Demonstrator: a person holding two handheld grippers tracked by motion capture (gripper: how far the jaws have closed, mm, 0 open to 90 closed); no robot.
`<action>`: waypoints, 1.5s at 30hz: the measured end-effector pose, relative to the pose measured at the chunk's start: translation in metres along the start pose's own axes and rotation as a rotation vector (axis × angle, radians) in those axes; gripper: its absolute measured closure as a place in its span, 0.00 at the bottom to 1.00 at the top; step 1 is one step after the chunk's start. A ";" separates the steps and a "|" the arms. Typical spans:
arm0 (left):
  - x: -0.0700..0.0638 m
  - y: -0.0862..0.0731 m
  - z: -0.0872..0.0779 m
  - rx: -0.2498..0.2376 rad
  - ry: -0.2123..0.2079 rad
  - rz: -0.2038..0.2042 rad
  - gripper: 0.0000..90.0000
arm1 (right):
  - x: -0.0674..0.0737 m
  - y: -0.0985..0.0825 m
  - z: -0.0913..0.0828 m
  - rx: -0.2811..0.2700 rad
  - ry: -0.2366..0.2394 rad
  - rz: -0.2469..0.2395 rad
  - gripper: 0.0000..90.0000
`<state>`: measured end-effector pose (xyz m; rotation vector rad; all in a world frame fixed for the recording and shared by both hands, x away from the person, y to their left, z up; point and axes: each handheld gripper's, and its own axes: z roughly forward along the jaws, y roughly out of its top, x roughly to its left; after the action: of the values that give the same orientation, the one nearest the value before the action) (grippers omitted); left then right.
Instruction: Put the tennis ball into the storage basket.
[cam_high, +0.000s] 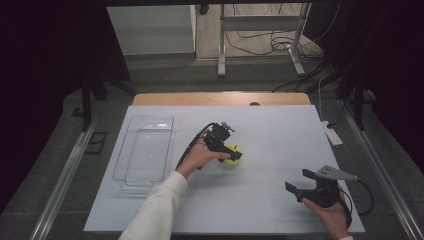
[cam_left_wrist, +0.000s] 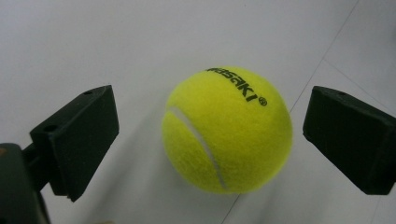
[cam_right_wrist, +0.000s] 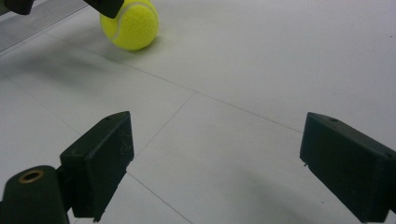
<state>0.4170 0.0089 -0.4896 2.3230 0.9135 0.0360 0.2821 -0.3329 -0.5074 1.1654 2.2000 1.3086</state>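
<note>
Left gripper is sitting over the yellow felt tennis ball near the middle of the white bench top, the person's left hand wrapped around its body. In the left gripper view its 2 black jaws are standing apart, 1 on each side of the ball, with a clear gap on both sides, so nothing is clamped. Ball is resting on the bench surface, black lettering facing up, just beside a thin seam line in the top.

Right gripper is hovering near the bench's near right corner, well apart from the ball, held in the right hand. Its 2 jaws are also spread wide and gripping nothing; the right gripper view is looking across the bare white top with the ball far off.

Clear rectangular plastic tray is lying along the bench's left edge, well apart from the ball.
</note>
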 end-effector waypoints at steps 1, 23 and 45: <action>0.000 0.000 0.001 0.000 -0.002 -0.002 0.05 | 0.000 0.000 0.000 0.001 -0.001 -0.001 0.11; -0.005 -0.002 0.005 0.016 -0.006 0.002 0.28 | -0.001 0.000 0.000 -0.003 -0.003 0.006 0.11; -0.015 -0.001 -0.008 -0.007 -0.004 0.030 0.30 | -0.001 0.000 -0.001 -0.006 -0.004 0.009 0.12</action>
<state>0.4033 0.0047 -0.4804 2.3299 0.8747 0.0466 0.2822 -0.3336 -0.5071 1.1760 2.1886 1.3146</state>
